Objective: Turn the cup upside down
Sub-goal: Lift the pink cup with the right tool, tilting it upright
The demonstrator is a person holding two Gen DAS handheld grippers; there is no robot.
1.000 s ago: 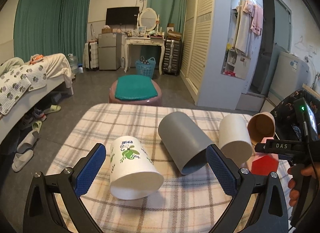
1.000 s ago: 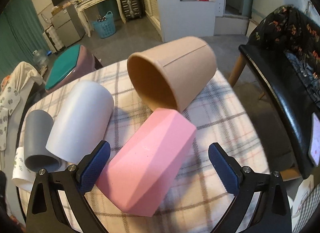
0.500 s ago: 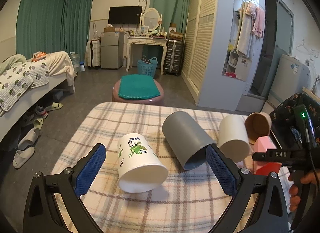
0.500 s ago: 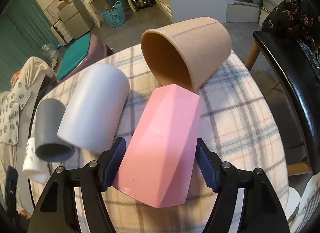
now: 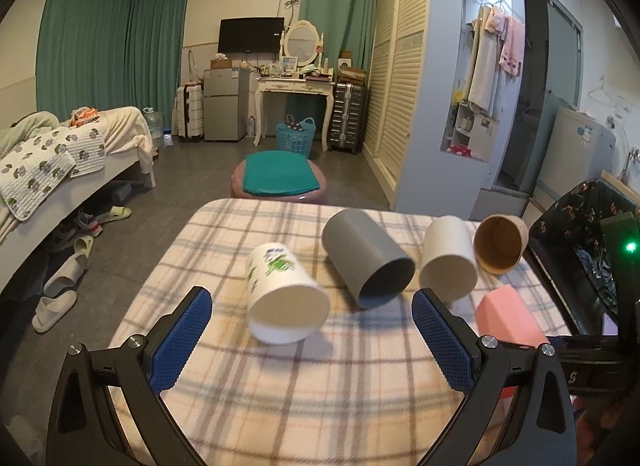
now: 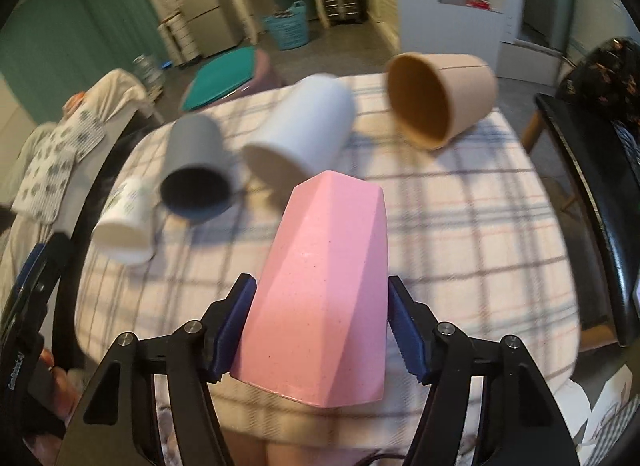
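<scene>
My right gripper is shut on a pink faceted cup, gripped near its open end and lifted off the plaid tablecloth, closed base pointing away. The pink cup also shows in the left wrist view. My left gripper is open and empty, hovering in front of a white cup with green print lying on its side. A grey cup, a plain white cup and a tan cup also lie on their sides.
A black chair stands at the table's right edge. A stool with a teal cushion stands beyond the table's far edge. A bed is on the left. The table's near edge is close under both grippers.
My right gripper has closed on the pink cup and lifted it, pulling back. My left gripper has drawn back from the printed cup, still open.
</scene>
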